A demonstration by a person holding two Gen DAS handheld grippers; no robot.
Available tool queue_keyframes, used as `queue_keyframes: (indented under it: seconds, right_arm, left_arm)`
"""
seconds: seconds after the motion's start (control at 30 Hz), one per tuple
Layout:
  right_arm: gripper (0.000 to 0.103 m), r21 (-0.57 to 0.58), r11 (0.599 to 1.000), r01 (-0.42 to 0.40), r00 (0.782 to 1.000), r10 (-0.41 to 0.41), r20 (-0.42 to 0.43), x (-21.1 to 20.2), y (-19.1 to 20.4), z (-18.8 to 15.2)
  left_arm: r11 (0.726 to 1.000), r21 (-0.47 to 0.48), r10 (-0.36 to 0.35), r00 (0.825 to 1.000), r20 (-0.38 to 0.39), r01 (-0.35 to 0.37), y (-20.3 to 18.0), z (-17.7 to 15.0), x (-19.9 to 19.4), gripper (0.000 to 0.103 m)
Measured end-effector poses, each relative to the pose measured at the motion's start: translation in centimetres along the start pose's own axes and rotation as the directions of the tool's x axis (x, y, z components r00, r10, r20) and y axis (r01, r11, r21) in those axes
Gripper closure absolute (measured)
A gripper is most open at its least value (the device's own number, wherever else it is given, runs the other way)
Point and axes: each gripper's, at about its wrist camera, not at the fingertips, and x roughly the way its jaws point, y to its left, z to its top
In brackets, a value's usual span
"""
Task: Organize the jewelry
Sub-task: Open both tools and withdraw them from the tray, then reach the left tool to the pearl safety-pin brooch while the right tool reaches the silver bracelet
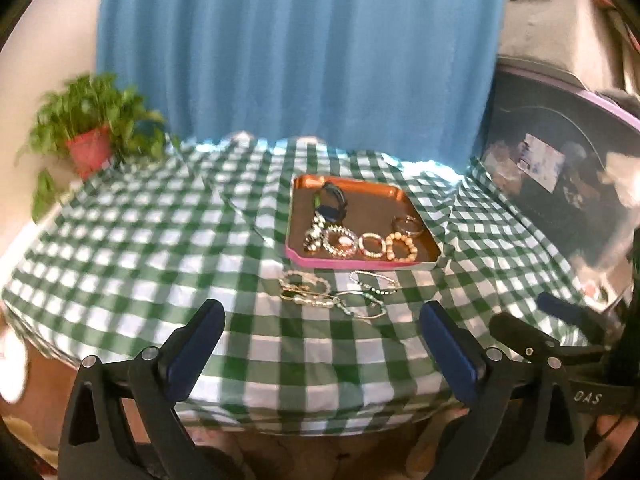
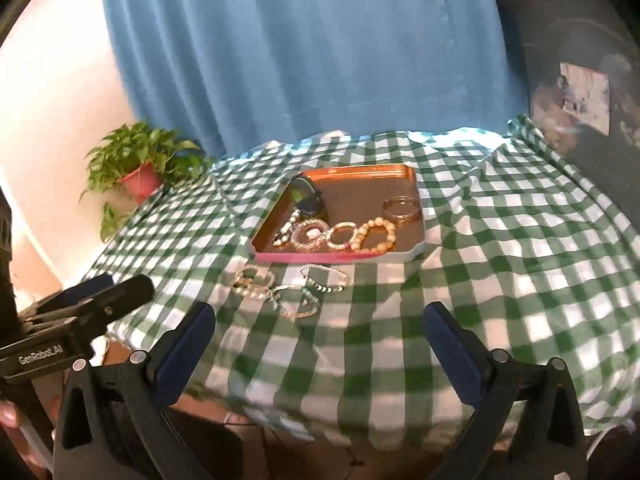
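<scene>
At the near edge of the table, I hold both grippers back from the work: the left gripper has its fingers spread wide and empty, and the right gripper is the same, its blue-padded fingers wide apart with nothing between them. Just beyond them, on the soft, rumpled green-and-white checked cloth, lies a loose tangle of thin chains and small-beaded bracelets, still outside the tray. Past that sits the shallow square metal tray, copper inside with a pink rim, already holding a row of round beaded bracelets, a pair of smooth metal bangles and a dark watch-like band. I judge the job roughly half done. Farthest off, a potted plant stands before a blue curtain.
</scene>
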Motion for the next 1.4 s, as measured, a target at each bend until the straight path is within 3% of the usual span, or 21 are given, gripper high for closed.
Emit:
queue_keyframes:
  seconds: [0.07,0.13,0.33,0.53,0.6,0.67,0.8,0.9,1.0,1.13,1.27,1.4]
  right_arm:
    - [0.0,-0.016,0.999,-0.038,0.999,0.038,-0.011,-1.4,0.3,0.1]
    - [0.0,-0.028,0.995,-0.099,0.995,0.099,-0.003,-3.0,0.8,0.0]
    - [0.0,-0.1,0.995,0.018,0.999,-0.015,0.037,-7.7,2.6,0.7]
    - [0.0,-0.171,0.984,-0.051,0.991,0.071,0.112,-11.5,3.9,1.7]
    - [0.0,-0.186,0.982,-0.031,0.992,0.054,0.118,-11.8,4.9,1.8]
    - [0.0,-0.173,0.985,-0.007,0.994,0.026,0.104,-11.2,5.3,2.0]
    - [0.0,-0.176,0.983,0.046,0.994,-0.028,0.106,-9.3,5.3,1.9]
    - [0.0,-0.156,0.987,-0.027,0.998,0.036,0.056,-6.7,4.5,1.5]
    - [0.0,-0.155,0.987,-0.037,0.999,0.043,0.032,-4.3,4.0,0.7]
    - [0.0,-0.145,0.983,-0.111,0.992,0.118,0.036,-1.9,3.3,-0.2]
    - [0.0,-0.135,0.972,-0.191,0.981,0.194,0.015,1.5,2.8,-0.3]
    - [0.006,-0.138,0.955,-0.262,0.965,0.262,-0.018,5.0,2.4,-0.3]
  left_arm:
    - [0.999,0.009,0.044,0.999,-0.002,-0.044,-0.3,0.2,-1.8,0.004]
    - [1.0,0.002,0.024,1.0,0.0,-0.024,-0.5,0.3,-3.5,0.003]
    - [0.998,0.038,-0.047,0.998,0.03,0.046,-1.5,0.7,-7.1,0.0]
    - [0.996,0.06,-0.078,0.992,0.1,0.072,-2.0,1.3,-9.0,0.0]
    - [0.995,0.074,-0.076,0.991,0.11,0.068,-2.0,1.6,-9.0,0.0]
    - [0.996,0.077,-0.062,0.991,0.117,0.053,-1.8,1.7,-8.5,0.0]
    - [0.995,0.04,-0.092,0.992,0.086,0.089,-0.5,1.5,-6.4,0.0]
    - [0.993,0.029,-0.113,0.99,0.084,0.111,0.3,1.0,-4.9,0.0]
    - [0.994,0.054,-0.103,0.992,0.075,0.1,0.7,0.3,-2.7,0.0]
    - [0.989,0.072,-0.131,0.991,0.035,0.128,1.4,-0.7,0.9,0.001]
    - [0.988,0.091,-0.124,0.992,-0.014,0.125,2.0,-1.2,4.7,0.009]
    - [0.981,0.1,-0.159,0.985,-0.069,0.165,2.7,-1.1,8.8,0.029]
